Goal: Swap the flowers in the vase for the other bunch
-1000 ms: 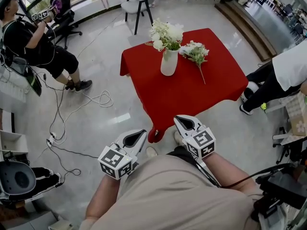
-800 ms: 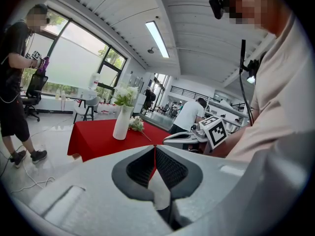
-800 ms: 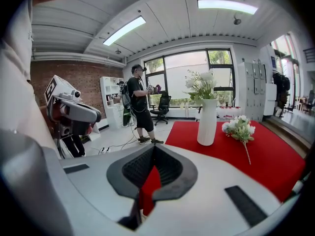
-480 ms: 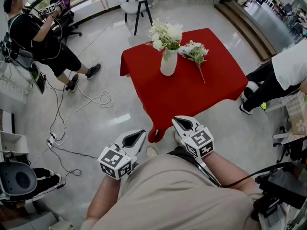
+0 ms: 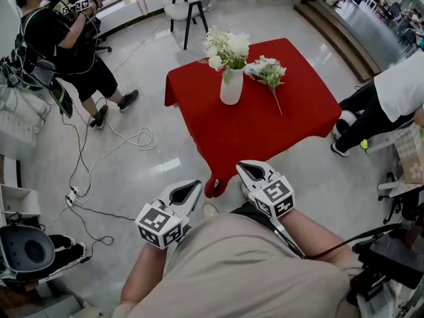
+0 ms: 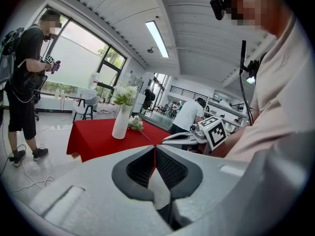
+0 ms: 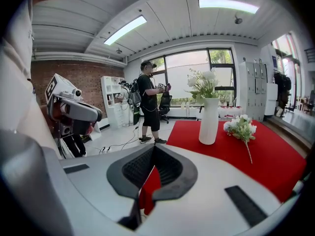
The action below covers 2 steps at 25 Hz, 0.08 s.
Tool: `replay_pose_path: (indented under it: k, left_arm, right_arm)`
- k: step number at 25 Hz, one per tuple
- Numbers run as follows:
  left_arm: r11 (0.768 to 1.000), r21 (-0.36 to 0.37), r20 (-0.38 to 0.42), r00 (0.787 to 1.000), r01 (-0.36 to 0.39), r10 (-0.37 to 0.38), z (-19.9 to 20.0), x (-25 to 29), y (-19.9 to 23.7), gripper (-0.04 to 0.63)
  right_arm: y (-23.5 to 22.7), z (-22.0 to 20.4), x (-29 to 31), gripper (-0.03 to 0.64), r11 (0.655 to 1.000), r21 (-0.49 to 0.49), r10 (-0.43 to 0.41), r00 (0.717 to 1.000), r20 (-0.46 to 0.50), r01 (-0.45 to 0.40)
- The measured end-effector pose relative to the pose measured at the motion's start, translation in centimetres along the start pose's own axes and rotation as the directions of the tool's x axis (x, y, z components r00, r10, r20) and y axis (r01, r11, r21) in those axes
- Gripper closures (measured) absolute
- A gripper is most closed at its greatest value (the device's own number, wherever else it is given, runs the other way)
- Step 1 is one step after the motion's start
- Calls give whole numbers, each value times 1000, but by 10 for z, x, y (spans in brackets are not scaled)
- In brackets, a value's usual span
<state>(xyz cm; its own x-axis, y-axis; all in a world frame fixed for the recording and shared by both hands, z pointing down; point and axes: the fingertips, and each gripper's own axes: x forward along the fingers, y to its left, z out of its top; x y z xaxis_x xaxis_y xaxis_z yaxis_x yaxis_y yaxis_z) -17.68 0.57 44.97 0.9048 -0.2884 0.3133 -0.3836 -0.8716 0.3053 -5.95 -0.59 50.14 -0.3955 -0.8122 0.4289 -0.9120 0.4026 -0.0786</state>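
Head view: one bunch (image 5: 227, 47) stands in the vase (image 5: 231, 86), and the other (image 5: 268, 71) lies on the table (image 5: 265, 134) just beside it. That fits a swap done or one to come. You hold the left gripper (image 5: 189, 189) and right gripper (image 5: 254, 171) at your waist, well short of the table, jaws clenched on nothing.

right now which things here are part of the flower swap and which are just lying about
For the job: vase, flowers in it, loose bunch lying beside it, red table.

Just around: chair, floor cables, person in black.
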Motion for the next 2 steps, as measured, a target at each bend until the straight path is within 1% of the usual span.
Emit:
replay_pose_path:
  k: [2]
  left_arm:
    - [1000,-2,-2,1000,-2,2,0,1,0,586]
  right_arm:
    - [-2,-2,-1,604,1000,0,0,1000,-4,0]
